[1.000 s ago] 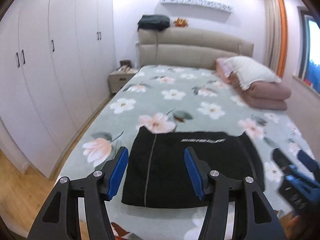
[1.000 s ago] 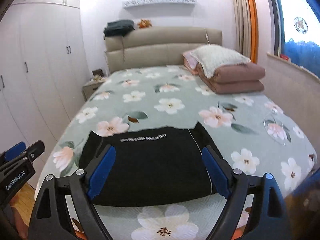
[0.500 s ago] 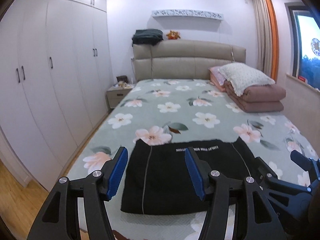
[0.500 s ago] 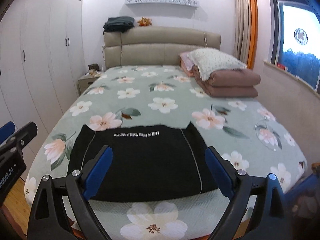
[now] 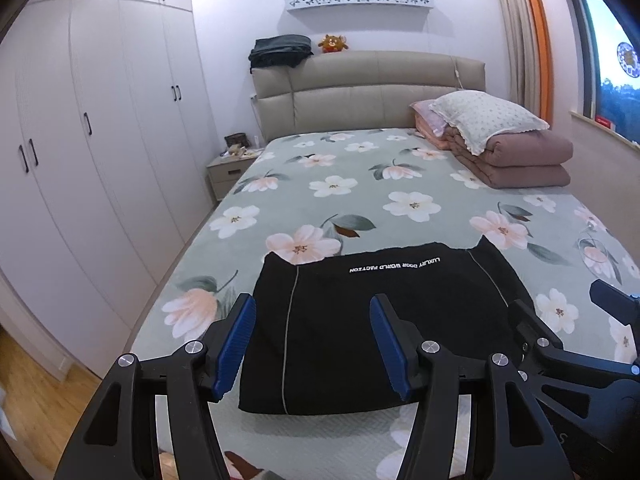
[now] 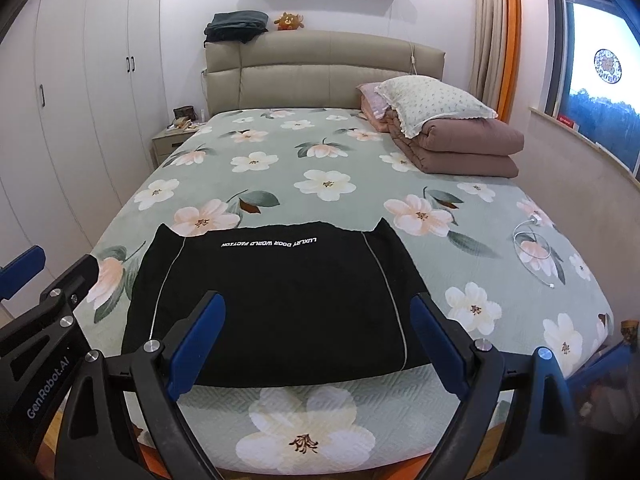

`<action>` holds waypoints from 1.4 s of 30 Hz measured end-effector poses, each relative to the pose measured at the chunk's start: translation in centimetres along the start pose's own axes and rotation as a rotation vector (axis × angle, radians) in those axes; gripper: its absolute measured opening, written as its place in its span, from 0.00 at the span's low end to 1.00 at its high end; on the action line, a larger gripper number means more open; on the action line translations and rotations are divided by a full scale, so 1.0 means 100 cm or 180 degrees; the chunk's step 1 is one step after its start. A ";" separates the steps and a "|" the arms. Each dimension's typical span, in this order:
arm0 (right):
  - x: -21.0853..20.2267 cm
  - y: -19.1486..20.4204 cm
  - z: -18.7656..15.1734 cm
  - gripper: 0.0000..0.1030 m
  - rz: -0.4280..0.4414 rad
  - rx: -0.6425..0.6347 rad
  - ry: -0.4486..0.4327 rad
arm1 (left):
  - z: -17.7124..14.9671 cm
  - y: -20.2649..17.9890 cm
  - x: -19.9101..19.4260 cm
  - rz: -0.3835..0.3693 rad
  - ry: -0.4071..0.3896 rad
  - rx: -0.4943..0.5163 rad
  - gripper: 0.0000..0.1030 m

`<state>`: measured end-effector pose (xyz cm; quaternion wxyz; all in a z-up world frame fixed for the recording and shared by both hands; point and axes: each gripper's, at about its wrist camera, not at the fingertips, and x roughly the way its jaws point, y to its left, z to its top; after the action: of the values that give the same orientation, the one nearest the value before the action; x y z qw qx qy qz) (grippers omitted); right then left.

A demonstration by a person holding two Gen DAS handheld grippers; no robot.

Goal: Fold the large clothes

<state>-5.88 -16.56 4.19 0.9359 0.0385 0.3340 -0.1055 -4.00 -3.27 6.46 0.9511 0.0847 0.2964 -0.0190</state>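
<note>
A black garment [image 5: 360, 328] [image 6: 276, 304] lies folded into a flat rectangle near the foot of the bed, with white lettering and thin grey seams on top. My left gripper [image 5: 312, 340] hangs open above its left part, blue pads apart, nothing between them. My right gripper [image 6: 320, 344] is open wide above the garment's near edge, also empty. The right gripper's body [image 5: 576, 364] shows at the right of the left wrist view; the left gripper's body [image 6: 44, 320] shows at the left of the right wrist view.
The bed [image 5: 360, 196] has a green floral cover. A folded brown quilt with a pillow [image 5: 508, 144] lies at the far right. White wardrobes [image 5: 100, 140] line the left wall, with a nightstand [image 5: 228, 168] beside the headboard. A white cable [image 6: 532, 244] lies on the bed's right side.
Both grippers have sunk a little toward the bed; the left view has swung rightward and levelled out. The garment has not moved, and both grippers stay open.
</note>
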 end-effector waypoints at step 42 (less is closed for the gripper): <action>0.001 0.015 -0.001 0.92 0.0062 0.0080 0.0080 | -0.002 0.008 0.012 -0.0056 0.0132 0.0027 0.59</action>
<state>-5.50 -15.10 4.07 0.9320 0.0548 0.3440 -0.1002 -3.08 -2.44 5.74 0.9442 0.0866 0.3167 -0.0269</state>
